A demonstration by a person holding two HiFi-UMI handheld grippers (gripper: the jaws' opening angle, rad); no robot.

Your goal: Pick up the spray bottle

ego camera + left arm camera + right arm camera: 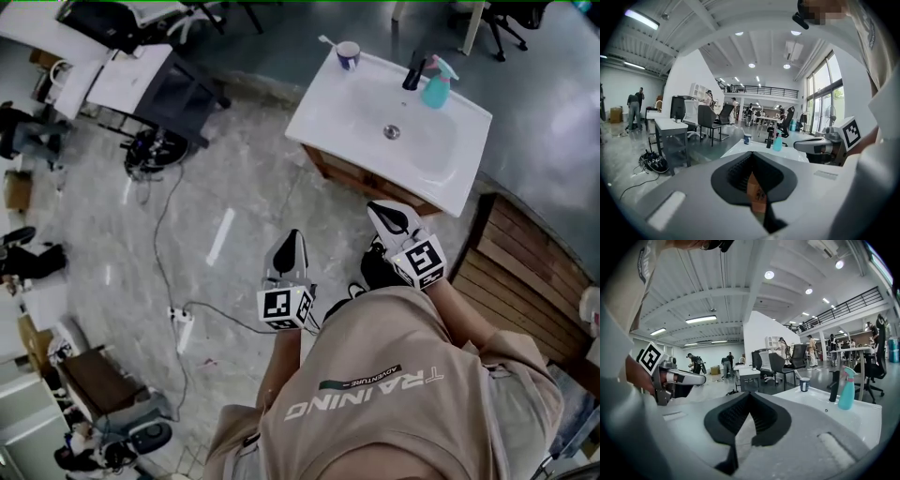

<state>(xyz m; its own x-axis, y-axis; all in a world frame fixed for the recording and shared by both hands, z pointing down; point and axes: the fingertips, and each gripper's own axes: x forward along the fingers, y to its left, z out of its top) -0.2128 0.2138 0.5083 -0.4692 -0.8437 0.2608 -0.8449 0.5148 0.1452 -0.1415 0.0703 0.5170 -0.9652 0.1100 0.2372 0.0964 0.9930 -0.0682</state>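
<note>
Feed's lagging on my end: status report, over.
Left gripper and right gripper shut, empty, short of the sink. Spray bottle upright beside the tap, untouched. Nothing in the way.

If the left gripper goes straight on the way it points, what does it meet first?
Probably the front edge of the white sink, near the cup, short of the spray bottle; depth is unclear.

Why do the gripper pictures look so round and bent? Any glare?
Left gripper view: fisheye lens bends the ceiling beams and blackens the corners; windows at right glare. Right gripper view: same bending, yet the teal plastic spray bottle on the white washbasin is sharp. Head view: soft even light, pale glare streaks on the grey floor.
</note>
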